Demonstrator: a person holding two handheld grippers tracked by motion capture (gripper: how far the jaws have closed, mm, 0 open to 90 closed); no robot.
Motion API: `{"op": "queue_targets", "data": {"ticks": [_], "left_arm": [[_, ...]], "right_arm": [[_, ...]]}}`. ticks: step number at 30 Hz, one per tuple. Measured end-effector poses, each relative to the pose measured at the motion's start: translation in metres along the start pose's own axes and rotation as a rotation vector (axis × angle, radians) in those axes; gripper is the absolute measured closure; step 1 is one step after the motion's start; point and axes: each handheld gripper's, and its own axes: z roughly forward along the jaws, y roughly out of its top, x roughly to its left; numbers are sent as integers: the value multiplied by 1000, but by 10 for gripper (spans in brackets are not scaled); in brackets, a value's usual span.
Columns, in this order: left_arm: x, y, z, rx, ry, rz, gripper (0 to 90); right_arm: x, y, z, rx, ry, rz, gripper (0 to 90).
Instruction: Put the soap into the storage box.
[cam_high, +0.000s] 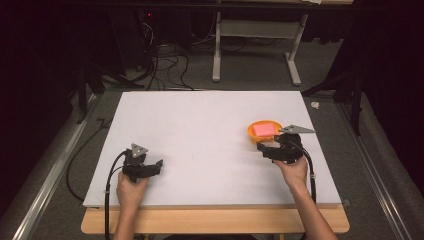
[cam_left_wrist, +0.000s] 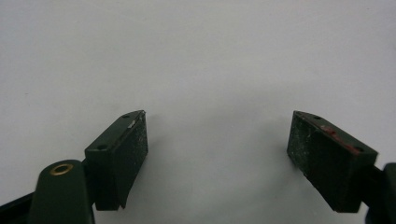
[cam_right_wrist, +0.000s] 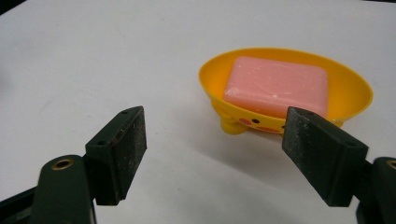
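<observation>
Right tongs (cam_right_wrist: 212, 154) spread wide and holding nothing, nosing up just short of the yellow soap dish (cam_right_wrist: 348, 81), the pink soap bar (cam_right_wrist: 275, 86) lying flat inside it. No contact that I can see, so by my read the grab hasn't started: closing in, gripping and lifting are all left. Left tongs (cam_left_wrist: 217, 158) gape wide and empty too, over bare white worktop (cam_high: 200, 120), well apart from the dish.
</observation>
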Motion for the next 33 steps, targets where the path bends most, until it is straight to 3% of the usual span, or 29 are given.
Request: {"op": "queue_targets", "data": {"ticks": [14,33], "left_arm": [[0,0,0,1,1,1,207],[0,0,0,0,1,0,207]], "right_arm": [[8,-15,-8,-9,46,-20,240],[10,-33,-8,-8,53,-11,253]]}}
